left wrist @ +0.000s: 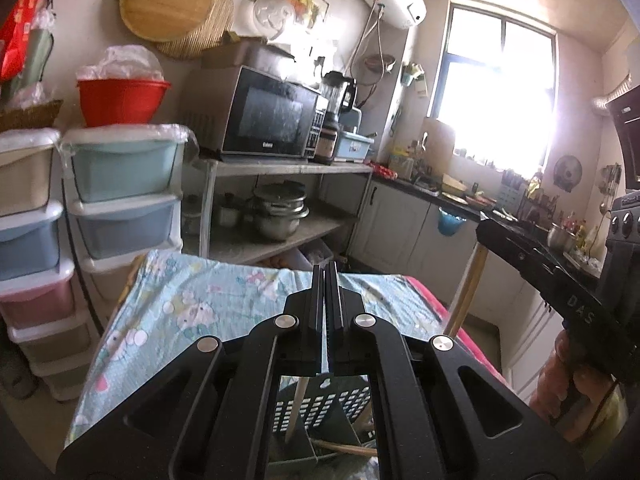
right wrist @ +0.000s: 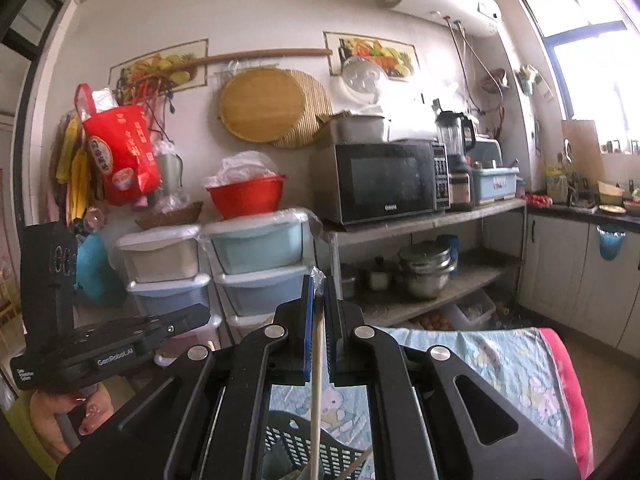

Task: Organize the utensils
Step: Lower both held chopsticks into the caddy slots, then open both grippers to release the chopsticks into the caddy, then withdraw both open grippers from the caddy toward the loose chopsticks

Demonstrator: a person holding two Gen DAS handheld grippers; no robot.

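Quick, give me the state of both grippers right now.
Left gripper: shut, nothing between its fingers.
Right gripper: shut on a wooden chopstick that runs down toward the black utensil basket.

This is a lived-in home kitchen: a microwave (right wrist: 386, 180) and a blender (right wrist: 456, 148) are sitting on an open shelf (right wrist: 424, 220), with steel pots (right wrist: 426, 268) stacking up on the level below. A round wooden board (right wrist: 262, 100) is hanging on the wall beside fruit pictures (right wrist: 370, 54), a white water heater (right wrist: 444, 4) is running along under the ceiling, and pastel plastic drawers (right wrist: 260, 264) are carrying a red basin (right wrist: 246, 196). Bright daylight is pouring through the window (left wrist: 496, 68) onto a dark worktop (left wrist: 460, 196) crowded with bottles and dishes (too glare-washed to name), above white cabinets (left wrist: 404, 224).
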